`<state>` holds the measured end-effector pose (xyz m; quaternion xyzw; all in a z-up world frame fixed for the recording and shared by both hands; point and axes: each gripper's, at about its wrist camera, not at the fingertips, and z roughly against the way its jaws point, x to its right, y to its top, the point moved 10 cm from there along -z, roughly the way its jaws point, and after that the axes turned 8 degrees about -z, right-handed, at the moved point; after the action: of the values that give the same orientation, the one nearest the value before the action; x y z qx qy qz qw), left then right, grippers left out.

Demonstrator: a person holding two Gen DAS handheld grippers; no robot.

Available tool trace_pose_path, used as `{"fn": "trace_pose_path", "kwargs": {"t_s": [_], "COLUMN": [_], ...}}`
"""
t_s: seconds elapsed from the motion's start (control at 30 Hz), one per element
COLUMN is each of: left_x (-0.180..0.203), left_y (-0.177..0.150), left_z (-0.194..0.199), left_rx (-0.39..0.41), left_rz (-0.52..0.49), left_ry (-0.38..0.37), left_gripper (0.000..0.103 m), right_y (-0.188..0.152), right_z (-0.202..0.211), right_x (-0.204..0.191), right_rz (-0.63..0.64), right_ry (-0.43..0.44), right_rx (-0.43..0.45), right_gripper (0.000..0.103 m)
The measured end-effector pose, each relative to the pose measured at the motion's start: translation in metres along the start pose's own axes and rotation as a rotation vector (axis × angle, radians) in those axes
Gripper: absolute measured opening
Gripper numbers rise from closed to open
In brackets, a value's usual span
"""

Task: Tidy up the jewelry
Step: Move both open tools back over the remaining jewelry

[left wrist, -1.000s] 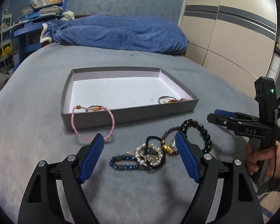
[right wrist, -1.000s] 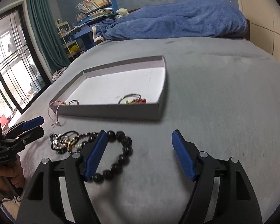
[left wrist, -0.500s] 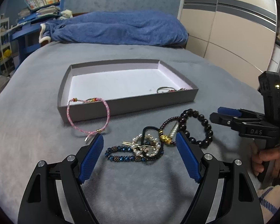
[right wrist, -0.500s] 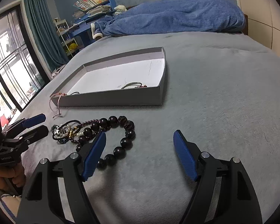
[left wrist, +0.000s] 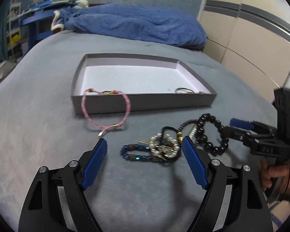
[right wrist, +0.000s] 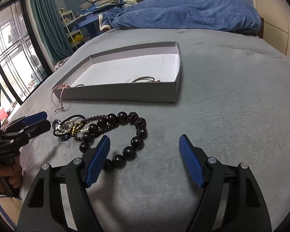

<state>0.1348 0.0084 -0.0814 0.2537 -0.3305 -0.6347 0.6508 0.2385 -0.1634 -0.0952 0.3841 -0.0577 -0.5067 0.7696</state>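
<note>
Left wrist view: left hand-held gripper (left wrist: 144, 149) wide open, nothing held, hovering just short of the tangled bracelet pile (left wrist: 160, 148) on the grey bed (left wrist: 38, 135). Right hand-held gripper (right wrist: 144, 148) also wide open and empty; its left pad sits over the near arc of the black bead bracelet (right wrist: 116, 135). Shallow grey box (left wrist: 145, 101) lies beyond the pile, with a thin bangle (right wrist: 144, 79) already in its near right corner. Pink cord bracelet (left wrist: 106, 108) hangs over the box's front wall, half in, half out.

Likely step: pick one piece and move it into the box. The big black beads look like the easiest target for the right side. Advice: straddle one section of the loop with both pads, not the whole ring, and close firmly since round beads roll. Lift slowly; a thin dark bead strand overlaps it and may drag the tangle along. Soft bedding gives, so press down only lightly.
</note>
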Motion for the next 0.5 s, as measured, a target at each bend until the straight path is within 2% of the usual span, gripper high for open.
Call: {"fn": "trace_pose_path", "kwargs": {"t_s": [0.1, 0.3, 0.4, 0.47, 0.5], "left_x": [-0.008, 0.006, 0.014, 0.021, 0.026], "left_y": [-0.002, -0.006, -0.006, -0.004, -0.003], "left_z": [0.000, -0.011, -0.013, -0.012, -0.012], "left_rx": [-0.005, -0.055, -0.059, -0.051, -0.047], "left_rz": [0.038, -0.020, -0.057, -0.087, -0.114], "left_ry": [0.003, -0.017, -0.029, -0.037, -0.043], "left_gripper": [0.079, 0.075, 0.072, 0.069, 0.066], "right_y": [0.000, -0.004, -0.004, -0.005, -0.005], "right_z": [0.000, -0.003, -0.005, -0.006, -0.006], "right_x": [0.001, -0.003, -0.002, -0.002, -0.003], "right_rz": [-0.010, 0.010, 0.010, 0.008, 0.009], "right_ry": [0.003, -0.004, -0.006, -0.003, -0.002], "right_rx": [-0.003, -0.021, -0.030, -0.036, -0.038], "right_gripper": [0.073, 0.071, 0.064, 0.053, 0.050]}}
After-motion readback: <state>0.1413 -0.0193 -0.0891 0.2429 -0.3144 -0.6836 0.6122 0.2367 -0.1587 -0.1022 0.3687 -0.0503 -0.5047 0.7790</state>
